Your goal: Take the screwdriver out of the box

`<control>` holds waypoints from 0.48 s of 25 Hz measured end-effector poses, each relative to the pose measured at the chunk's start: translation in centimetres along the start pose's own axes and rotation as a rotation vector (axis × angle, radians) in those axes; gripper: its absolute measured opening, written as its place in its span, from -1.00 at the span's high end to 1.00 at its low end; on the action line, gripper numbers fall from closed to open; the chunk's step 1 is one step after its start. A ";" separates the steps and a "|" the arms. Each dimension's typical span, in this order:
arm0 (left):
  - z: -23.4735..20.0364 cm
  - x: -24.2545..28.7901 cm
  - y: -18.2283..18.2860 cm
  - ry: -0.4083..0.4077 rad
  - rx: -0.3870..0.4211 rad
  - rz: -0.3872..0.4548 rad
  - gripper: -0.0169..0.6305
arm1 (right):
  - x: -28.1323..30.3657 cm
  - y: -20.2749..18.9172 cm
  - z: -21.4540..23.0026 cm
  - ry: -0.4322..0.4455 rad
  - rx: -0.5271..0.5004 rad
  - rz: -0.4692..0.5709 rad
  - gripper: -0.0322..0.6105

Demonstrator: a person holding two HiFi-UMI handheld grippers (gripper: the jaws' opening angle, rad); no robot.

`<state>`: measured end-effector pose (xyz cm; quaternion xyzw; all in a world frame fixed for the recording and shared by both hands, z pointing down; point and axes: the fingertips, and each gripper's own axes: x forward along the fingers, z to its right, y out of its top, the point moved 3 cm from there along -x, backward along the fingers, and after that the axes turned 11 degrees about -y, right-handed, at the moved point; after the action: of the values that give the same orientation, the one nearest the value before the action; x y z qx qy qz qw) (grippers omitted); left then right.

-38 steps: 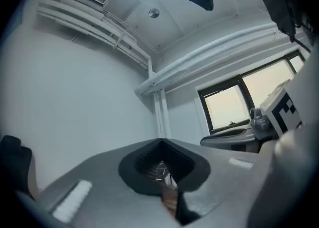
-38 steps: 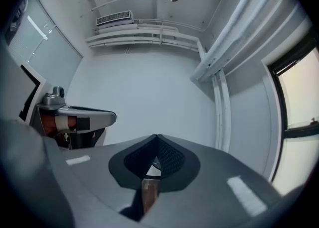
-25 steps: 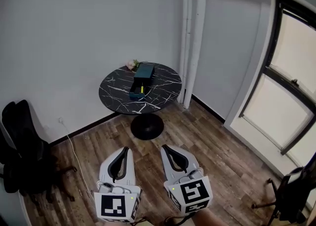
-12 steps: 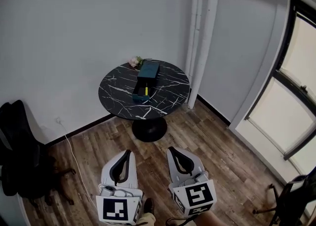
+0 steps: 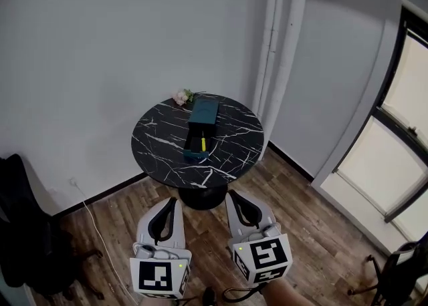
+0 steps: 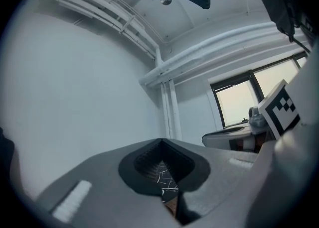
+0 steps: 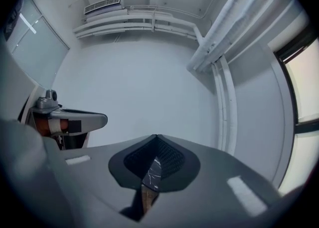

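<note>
**Two empty grippers, well short of the table [image 5: 155,139]**

Left gripper [image 5: 169,204] and right gripper [image 5: 233,198] point level, each with jaws pressed together on nothing, likely because the box [image 5: 200,124] is well apart from them. The yellow screwdriver [image 5: 203,144] lies in the box's open near end. Its tip is too small to make out.

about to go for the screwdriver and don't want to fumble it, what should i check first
1. Screwdriver exposed in the open box: ok.
2. Left gripper empty: ok, shut on nothing.
3. Right gripper ready to grasp: not ok, jaws shut, empty.
4. Box in reach: not ok, both grippers are over the floor, short of the table.
5. Flowers clear of the approach: ok, at the table's far edge.
6. Screwdriver loose in its slot: cannot tell.
</note>
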<state>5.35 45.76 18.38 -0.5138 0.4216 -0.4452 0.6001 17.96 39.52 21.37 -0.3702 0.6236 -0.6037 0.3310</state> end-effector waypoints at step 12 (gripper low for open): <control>-4.9 5.1 -1.8 -0.045 -0.023 -0.007 0.95 | 6.3 -0.6 0.0 -0.046 0.001 -0.031 0.81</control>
<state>1.73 39.52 19.40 -0.5320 0.4111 -0.4307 0.6021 14.87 34.11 22.16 -0.3935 0.6097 -0.6004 0.3361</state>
